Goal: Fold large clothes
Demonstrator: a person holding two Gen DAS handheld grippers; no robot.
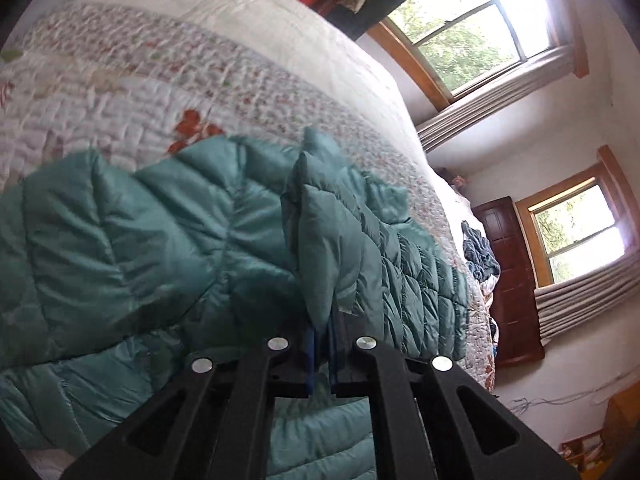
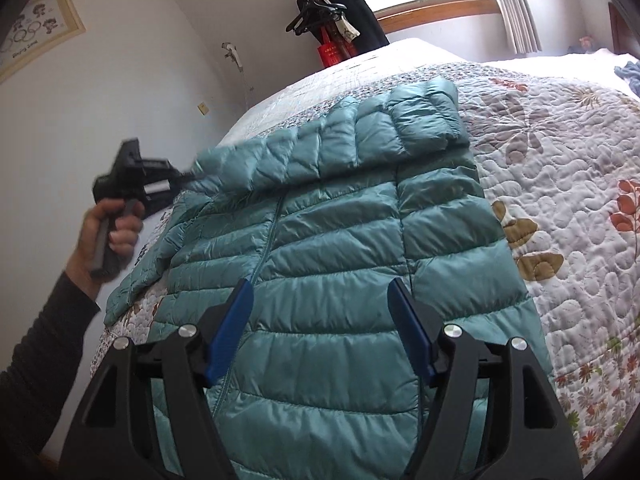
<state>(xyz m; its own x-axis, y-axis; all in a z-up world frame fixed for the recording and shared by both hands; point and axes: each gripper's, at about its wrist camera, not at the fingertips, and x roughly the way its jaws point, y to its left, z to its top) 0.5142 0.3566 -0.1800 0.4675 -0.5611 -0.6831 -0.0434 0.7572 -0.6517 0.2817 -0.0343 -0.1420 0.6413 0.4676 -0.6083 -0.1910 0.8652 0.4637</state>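
Observation:
A teal quilted puffer jacket [image 2: 336,248] lies front up on the bed, zipper running down its middle. One sleeve is folded across the upper chest. My left gripper [image 1: 322,320] is shut on the cuff end of a sleeve [image 1: 320,216], holding it lifted over the jacket [image 1: 132,220]. In the right wrist view the left gripper [image 2: 188,178] sits at the jacket's left side, held by a hand [image 2: 108,232], with the sleeve [image 2: 304,148] stretched from it. My right gripper [image 2: 320,300] hovers open just above the jacket's lower front, nothing between its blue pads [image 2: 230,336].
The bed carries a white floral quilt [image 2: 560,208]. A blue-grey garment [image 1: 480,256] lies further along the bed. A clothes rack with hangers and a red bag [image 2: 332,40] stands beyond the bed. Windows with grey curtains [image 1: 500,84] and a dark wooden door [image 1: 508,280] line the wall.

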